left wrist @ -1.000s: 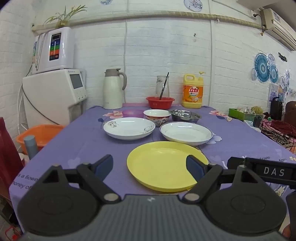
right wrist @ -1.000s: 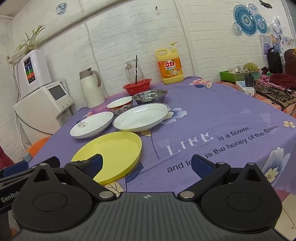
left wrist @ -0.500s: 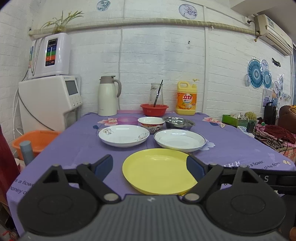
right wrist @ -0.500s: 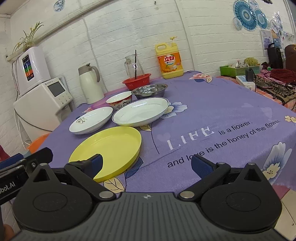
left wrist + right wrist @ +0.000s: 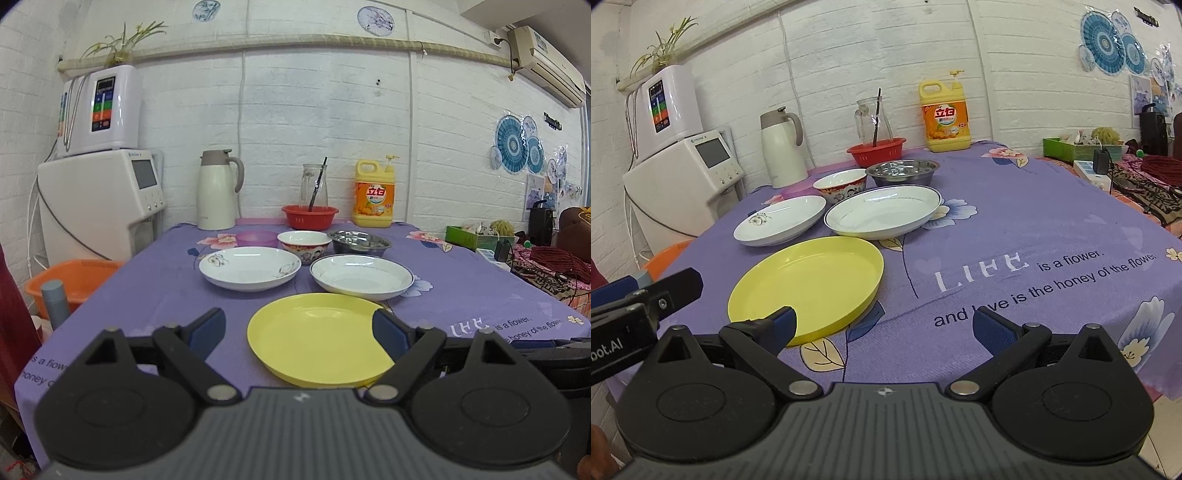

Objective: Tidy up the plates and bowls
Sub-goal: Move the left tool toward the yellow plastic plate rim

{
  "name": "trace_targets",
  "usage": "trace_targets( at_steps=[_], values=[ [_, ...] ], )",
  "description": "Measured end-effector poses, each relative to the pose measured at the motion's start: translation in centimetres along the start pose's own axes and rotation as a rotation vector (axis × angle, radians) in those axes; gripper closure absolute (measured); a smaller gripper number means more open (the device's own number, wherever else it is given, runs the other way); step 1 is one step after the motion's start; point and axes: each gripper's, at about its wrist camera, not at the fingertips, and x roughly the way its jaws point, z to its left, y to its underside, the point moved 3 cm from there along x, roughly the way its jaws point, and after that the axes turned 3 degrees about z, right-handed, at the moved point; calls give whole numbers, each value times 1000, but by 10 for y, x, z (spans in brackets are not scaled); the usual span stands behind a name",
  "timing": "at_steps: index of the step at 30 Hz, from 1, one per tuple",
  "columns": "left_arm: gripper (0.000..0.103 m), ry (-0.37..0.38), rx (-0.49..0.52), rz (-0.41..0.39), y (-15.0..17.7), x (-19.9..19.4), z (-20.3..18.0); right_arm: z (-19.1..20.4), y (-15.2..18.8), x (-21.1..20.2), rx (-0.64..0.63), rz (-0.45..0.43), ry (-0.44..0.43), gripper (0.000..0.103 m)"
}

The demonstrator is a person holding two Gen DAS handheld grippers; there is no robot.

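Observation:
A yellow plate (image 5: 317, 343) (image 5: 809, 286) lies nearest the table's front edge. Behind it sit a white flowered plate (image 5: 249, 267) (image 5: 781, 225) on the left and a white blue-rimmed plate (image 5: 362, 277) (image 5: 882, 216) on the right. Further back stand a patterned bowl (image 5: 304, 245) (image 5: 840, 186), a steel bowl (image 5: 359, 242) (image 5: 902, 171) and a small purple bowl (image 5: 256, 238). My left gripper (image 5: 298, 330) hangs open just before the yellow plate. My right gripper (image 5: 882, 326) is open too, over the cloth right of that plate. Neither holds anything.
At the back are a white thermos jug (image 5: 218, 190), a red basket (image 5: 310, 216) with a glass jar (image 5: 314, 184), and a yellow detergent bottle (image 5: 373, 194). A white appliance (image 5: 99, 199) and an orange basin (image 5: 74, 282) stand left of the purple tablecloth (image 5: 1015, 221). Clutter (image 5: 535, 251) lies at the right.
Both grippers have tilted and shifted slightly, so the dishes sit a little differently in view. The dishes themselves have not moved, and both grippers stay open.

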Motion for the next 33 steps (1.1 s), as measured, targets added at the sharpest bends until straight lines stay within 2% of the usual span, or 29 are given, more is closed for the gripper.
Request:
trace_targets(
  at_steps=[21,33],
  values=[
    [18,10,-31,31,2,7,6,-8,1,3,36,16,27,0],
    [18,9,-68,88,5,26,20,-17,1,18,79,45,31,0]
  ],
)
